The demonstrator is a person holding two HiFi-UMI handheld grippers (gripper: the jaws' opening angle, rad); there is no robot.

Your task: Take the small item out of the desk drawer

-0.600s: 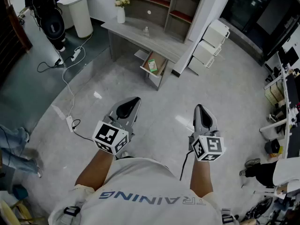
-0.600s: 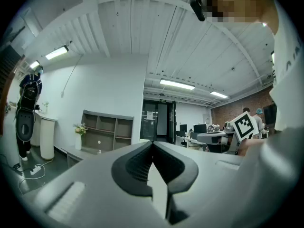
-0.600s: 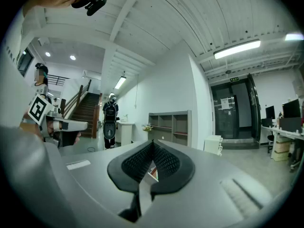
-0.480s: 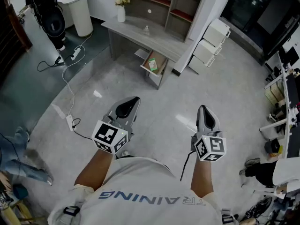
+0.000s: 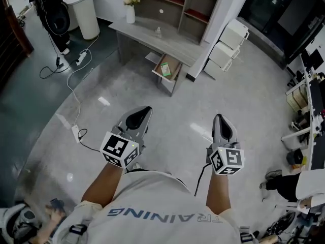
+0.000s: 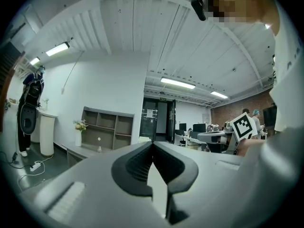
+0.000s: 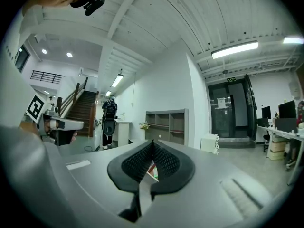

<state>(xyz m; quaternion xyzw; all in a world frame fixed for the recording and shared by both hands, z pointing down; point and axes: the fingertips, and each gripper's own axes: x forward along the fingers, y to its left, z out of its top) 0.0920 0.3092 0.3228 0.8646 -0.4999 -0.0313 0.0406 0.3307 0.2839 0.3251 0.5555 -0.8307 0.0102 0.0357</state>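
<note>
The desk (image 5: 152, 37) stands well apart from the person, across open floor, and both tools are carried level and pointing toward it. This reads as an approach posture, not a reach. The left gripper (image 5: 143, 111) has its jaws closed together with nothing between them, and the right gripper (image 5: 220, 120) is likewise closed and empty. They are probably kept shut because nothing is within reach yet.

The drawer (image 5: 173, 65) hangs pulled out from under the desk's front edge, toward the desk's right end, so its inside is open to view from above. That suggests the opening step is done and the pick is what remains.

The small item (image 5: 165, 69) lies flat on the drawer's wooden bottom. It is a little green-and-white rectangle, perhaps a packet or card (too small here to tell which), and nothing else shows beside it.
</note>
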